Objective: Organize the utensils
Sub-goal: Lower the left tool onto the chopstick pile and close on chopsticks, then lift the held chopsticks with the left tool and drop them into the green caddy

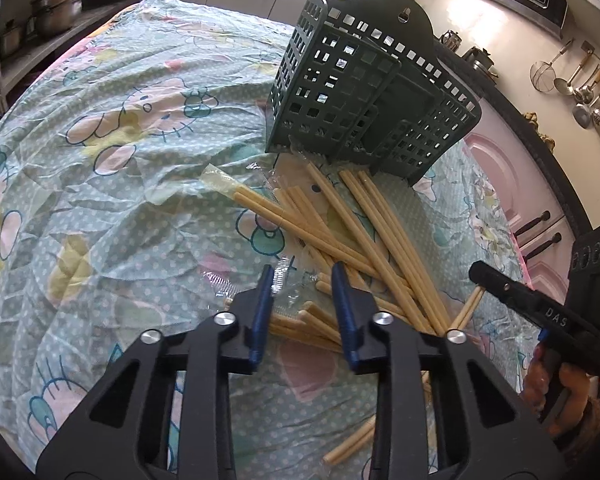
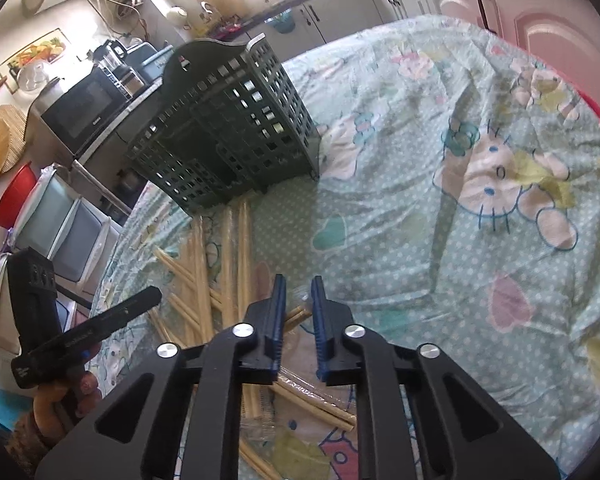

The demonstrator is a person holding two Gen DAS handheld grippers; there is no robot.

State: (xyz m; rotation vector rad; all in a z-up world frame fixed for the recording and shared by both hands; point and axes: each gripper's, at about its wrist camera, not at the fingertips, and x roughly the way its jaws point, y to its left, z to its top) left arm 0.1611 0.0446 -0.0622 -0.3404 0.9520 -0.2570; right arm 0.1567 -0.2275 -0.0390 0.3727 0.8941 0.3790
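Note:
A dark green slotted utensil holder (image 1: 364, 92) stands on the cartoon-print tablecloth (image 1: 112, 168); it also shows in the right wrist view (image 2: 224, 132). Several pale bamboo chopsticks (image 1: 380, 240), some in clear wrappers, lie scattered in front of it, also in the right wrist view (image 2: 232, 264). My left gripper (image 1: 302, 276) is open and empty, just above the near ends of the chopsticks. My right gripper (image 2: 298, 286) is open and empty, hovering over chopstick ends; it shows in the left wrist view (image 1: 540, 304) at the right.
The tablecloth (image 2: 460, 200) covers a round table. Pink cabinets (image 1: 512, 184) stand close on one side. A microwave (image 2: 84, 116) and storage bins (image 2: 60, 224) stand beyond the table edge. Pots (image 1: 56, 4) sit on a shelf.

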